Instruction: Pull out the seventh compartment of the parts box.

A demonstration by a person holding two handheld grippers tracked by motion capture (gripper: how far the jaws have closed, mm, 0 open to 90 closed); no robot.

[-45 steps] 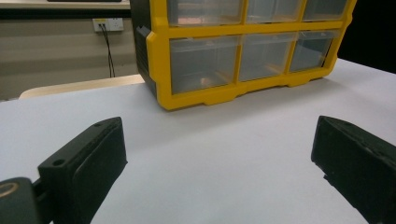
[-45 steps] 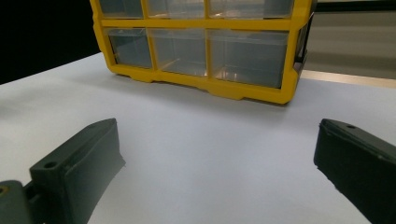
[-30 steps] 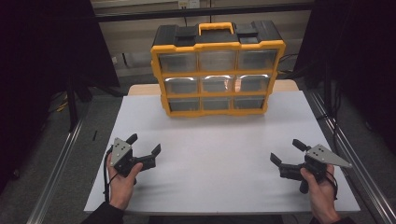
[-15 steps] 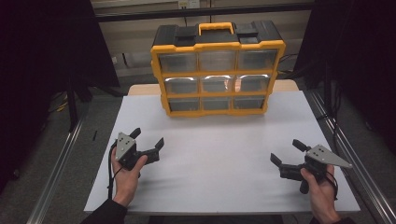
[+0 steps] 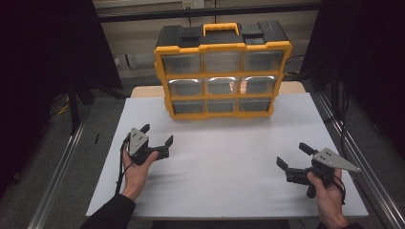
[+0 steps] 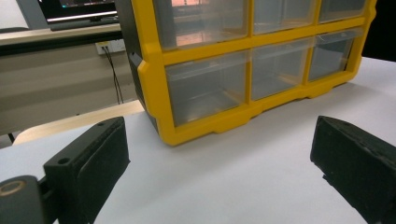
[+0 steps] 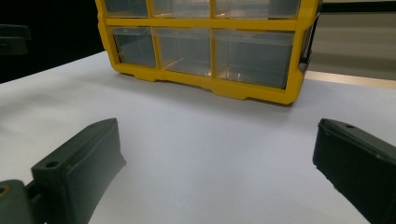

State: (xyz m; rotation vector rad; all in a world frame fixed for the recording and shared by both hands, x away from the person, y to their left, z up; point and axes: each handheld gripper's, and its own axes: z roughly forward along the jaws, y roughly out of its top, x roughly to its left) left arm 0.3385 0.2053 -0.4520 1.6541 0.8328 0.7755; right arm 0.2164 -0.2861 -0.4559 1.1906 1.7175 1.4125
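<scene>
The yellow organiser (image 5: 222,71) stands upright at the far middle of my white table (image 5: 229,162), well apart from both my tools. Its frame is yellow, its top black with a yellow handle (image 5: 221,28), and its front carries nine clear drawers (image 5: 222,86) in three rows of three, all pushed in. My left gripper (image 5: 156,135) hovers with jaws wide apart, holding nothing. My right gripper (image 5: 294,156) sits near the table's right edge, jaws likewise spread and empty.
</scene>
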